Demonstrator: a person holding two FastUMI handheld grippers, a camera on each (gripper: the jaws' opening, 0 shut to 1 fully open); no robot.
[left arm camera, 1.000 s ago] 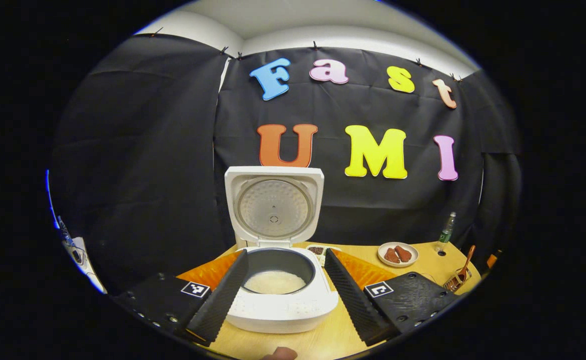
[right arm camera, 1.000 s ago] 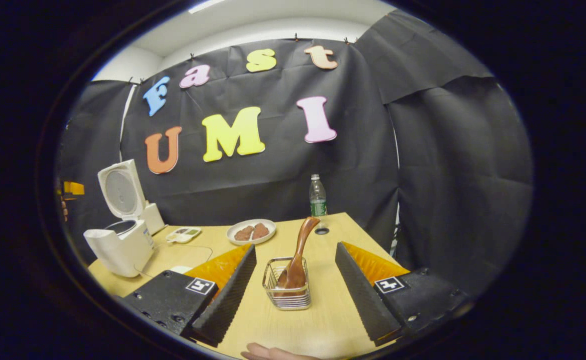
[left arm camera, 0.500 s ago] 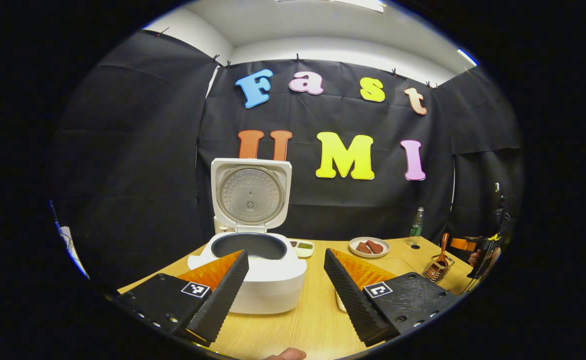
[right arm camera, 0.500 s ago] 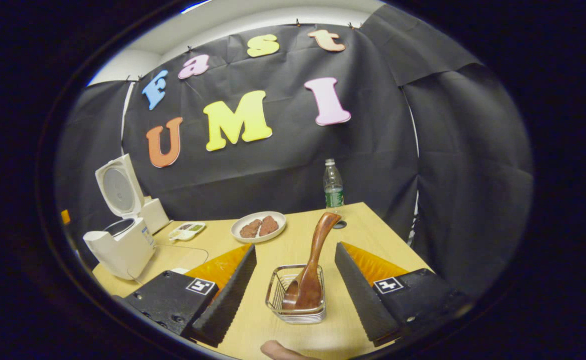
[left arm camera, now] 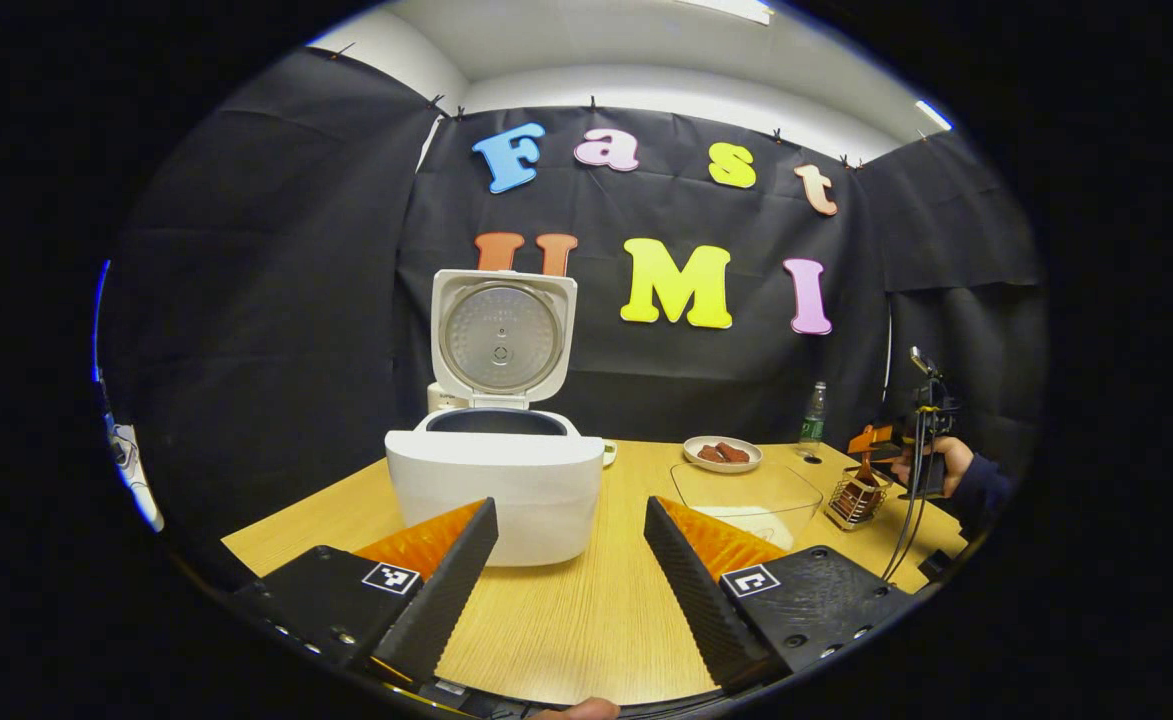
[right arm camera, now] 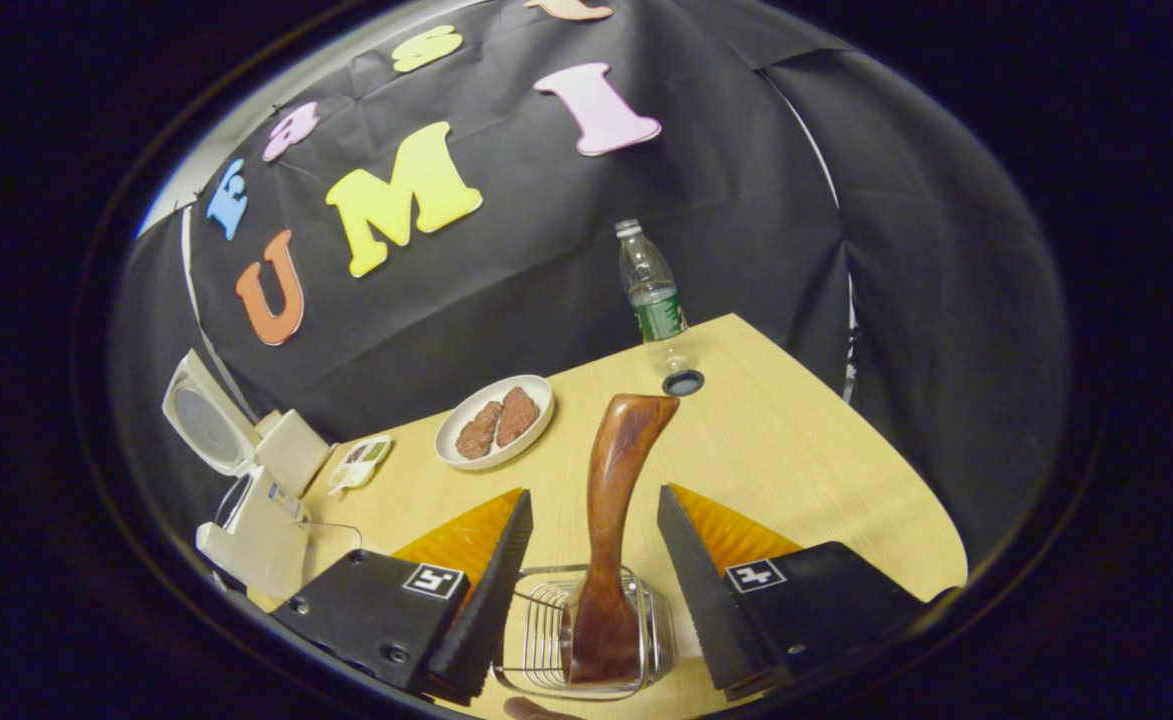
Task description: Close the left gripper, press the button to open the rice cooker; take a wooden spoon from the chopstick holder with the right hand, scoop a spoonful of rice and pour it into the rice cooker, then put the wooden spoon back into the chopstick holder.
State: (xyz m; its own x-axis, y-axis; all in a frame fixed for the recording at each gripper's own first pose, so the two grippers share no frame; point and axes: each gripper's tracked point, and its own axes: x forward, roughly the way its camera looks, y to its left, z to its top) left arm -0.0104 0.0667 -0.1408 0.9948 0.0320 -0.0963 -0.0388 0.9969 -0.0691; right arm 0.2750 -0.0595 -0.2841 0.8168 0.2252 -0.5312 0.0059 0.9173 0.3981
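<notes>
Wooden spoon (right arm camera: 611, 520) now stands between the right tool's (right arm camera: 594, 590) fingers.

The brown wooden spoon (right arm camera: 614, 520) stands upright in the wire chopstick holder (right arm camera: 586, 638), between the right gripper's (right arm camera: 594, 585) spread fingers, seemingly untouched; bare pale wooden tabletop (right arm camera: 796, 450) lies beyond.

Rice cooker (left arm camera: 494, 490) wall hid the pot contents, center frame. Chopstick holder (right arm camera: 586, 640) bottom cut off at lower edge. Side dish (right arm camera: 361, 462) contents, left, too small to tell.
</notes>
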